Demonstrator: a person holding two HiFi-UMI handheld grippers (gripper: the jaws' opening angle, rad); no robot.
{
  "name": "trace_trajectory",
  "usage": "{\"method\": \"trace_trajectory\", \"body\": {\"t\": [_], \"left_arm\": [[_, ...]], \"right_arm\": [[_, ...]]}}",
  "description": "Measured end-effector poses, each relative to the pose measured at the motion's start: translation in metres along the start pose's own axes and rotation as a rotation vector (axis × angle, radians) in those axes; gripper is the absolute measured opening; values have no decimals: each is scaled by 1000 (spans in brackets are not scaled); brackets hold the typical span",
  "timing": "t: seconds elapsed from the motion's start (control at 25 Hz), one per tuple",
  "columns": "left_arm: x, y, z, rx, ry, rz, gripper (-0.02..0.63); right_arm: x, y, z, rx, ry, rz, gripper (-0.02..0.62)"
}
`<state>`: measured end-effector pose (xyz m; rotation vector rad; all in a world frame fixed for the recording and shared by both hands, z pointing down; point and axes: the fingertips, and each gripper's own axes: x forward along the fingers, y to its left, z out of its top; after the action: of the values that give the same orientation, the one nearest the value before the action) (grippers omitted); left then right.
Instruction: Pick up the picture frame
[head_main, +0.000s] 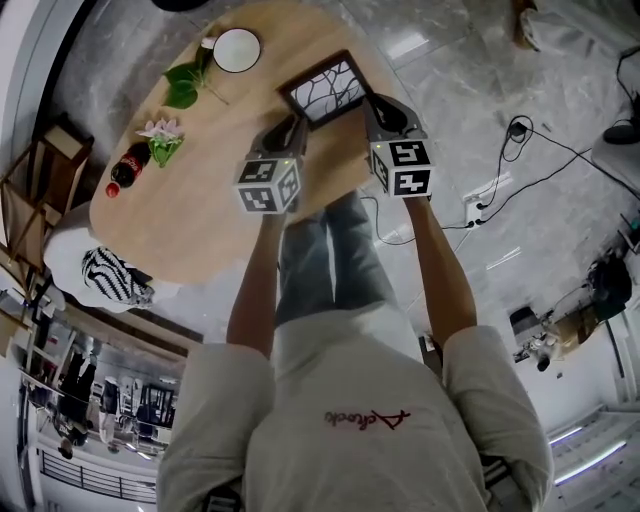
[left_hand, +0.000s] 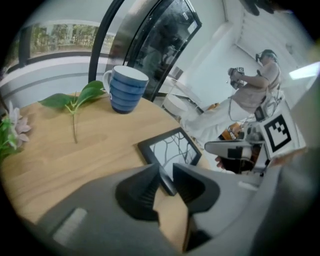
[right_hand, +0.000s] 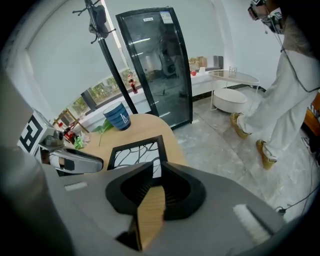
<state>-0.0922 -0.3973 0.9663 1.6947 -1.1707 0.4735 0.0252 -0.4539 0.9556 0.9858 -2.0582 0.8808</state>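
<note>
Jaws spread on the left gripper (left_hand: 166, 172), parted just a slit on the right gripper (right_hand: 156, 167), nothing pinched. The picture frame (head_main: 328, 88) lies flat on the table (head_main: 200, 220) just ahead, long side running across between them, both tips about equally near.

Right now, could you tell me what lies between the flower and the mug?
A green leaf lies between the flower and the mug, as the head view shows most plainly.
</note>
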Motion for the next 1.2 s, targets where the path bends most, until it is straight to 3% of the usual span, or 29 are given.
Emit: {"method": "trace_trajectory", "body": {"t": [0.08, 0.24, 0.72, 1.2], "left_arm": [[4, 2, -1, -10, 12, 7, 104], [11, 8, 1, -31, 24, 18, 141], [26, 18, 4, -68, 41, 75, 153], [29, 25, 4, -100, 33, 132, 126]], "right_arm": [[7, -1, 1, -6, 10, 17, 99], [19, -5, 3, -35, 25, 11, 159], [43, -13, 0, -113, 75, 10, 137], [49, -9, 1, -111, 62, 27, 104]]}}
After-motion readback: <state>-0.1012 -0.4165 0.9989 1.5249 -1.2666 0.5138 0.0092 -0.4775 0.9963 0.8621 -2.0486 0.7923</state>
